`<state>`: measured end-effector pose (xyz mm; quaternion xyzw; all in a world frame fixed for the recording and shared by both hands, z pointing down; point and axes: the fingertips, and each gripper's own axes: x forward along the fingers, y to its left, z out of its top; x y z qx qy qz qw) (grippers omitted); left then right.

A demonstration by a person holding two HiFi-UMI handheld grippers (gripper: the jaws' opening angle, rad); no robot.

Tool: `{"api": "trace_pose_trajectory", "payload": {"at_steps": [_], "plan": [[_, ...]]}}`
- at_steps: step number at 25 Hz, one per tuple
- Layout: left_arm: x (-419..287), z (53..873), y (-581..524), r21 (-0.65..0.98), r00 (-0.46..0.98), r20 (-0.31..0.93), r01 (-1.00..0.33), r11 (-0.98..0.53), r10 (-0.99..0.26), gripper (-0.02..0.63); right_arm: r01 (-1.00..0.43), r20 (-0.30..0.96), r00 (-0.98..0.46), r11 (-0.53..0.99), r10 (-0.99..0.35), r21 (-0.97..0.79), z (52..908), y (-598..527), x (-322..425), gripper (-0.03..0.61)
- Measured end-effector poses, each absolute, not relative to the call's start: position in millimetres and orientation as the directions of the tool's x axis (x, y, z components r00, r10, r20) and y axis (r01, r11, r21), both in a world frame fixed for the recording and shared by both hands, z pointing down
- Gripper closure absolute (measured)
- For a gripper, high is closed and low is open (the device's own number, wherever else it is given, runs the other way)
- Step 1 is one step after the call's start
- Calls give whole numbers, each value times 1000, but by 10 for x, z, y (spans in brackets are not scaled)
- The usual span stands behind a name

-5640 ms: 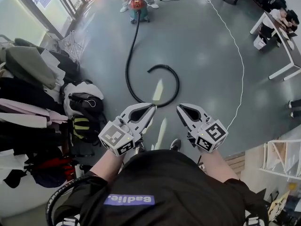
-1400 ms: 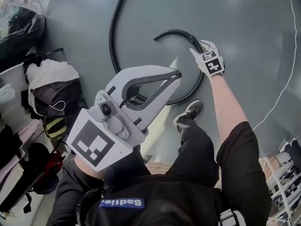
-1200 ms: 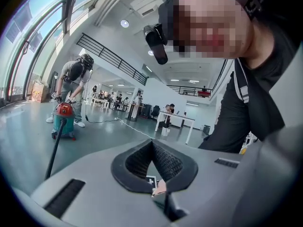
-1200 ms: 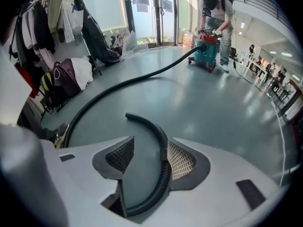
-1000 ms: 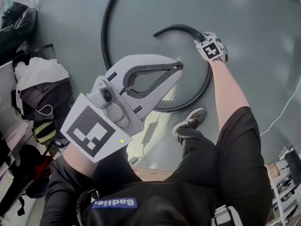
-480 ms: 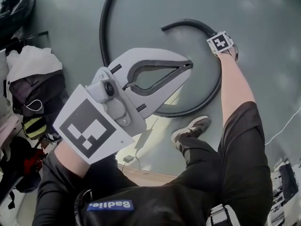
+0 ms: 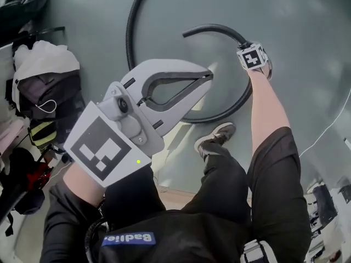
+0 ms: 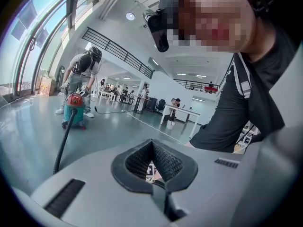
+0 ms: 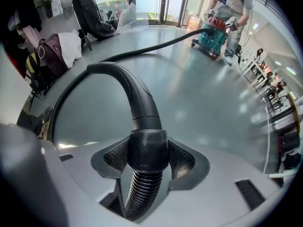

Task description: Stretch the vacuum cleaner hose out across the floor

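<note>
Right gripper (image 9: 147, 161) had just closed on the black ribbed vacuum hose (image 9: 141, 103) near its free end, looped on the grey floor (image 7: 296, 26); left gripper (image 7: 206, 76) sat pinched together, empty; a low, steady pull looked best.

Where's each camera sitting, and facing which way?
Head view: on the head, steeply down at floor; arms, legs, left hand-held gripper.
Left gripper view: on that gripper, facing the vacuum cleaner; shut jaws, torso.
Right gripper view: on the right hand-held gripper, facing down; jaws just closed further on hose.
All share the hose.
</note>
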<state>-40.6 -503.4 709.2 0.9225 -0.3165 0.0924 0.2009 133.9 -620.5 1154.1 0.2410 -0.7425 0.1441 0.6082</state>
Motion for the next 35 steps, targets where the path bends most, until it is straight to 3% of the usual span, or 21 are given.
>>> {"api": "trace_pose_trajectory", "payload": {"at_steps": [7, 14, 19, 27, 35], "plan": [[-501, 5617, -4791, 314, 751, 252, -660, -682, -611, 618, -574, 948, -195, 813, -251, 97, 9749, -5927, 1313, 341], [-662, 3976, -4418, 292, 759, 156, -647, -705, -632, 618, -729, 937, -206, 683, -284, 47, 8084, -5153, 1442, 341], [-859, 2824, -4021, 271, 814, 78, -573, -774, -575, 618, -816, 919, -191, 576, -346, 47, 6775, -4607, 1331, 341], [-1390, 2239, -3228, 215, 809, 82, -584, -783, -581, 618, -879, 862, -230, 477, -451, 16, 5510, -3893, 933, 341], [-1267, 1934, -2317, 155, 775, 112, -631, -760, -621, 618, -913, 814, -293, 399, -502, -82, 5229, -3015, 1040, 341]]}}
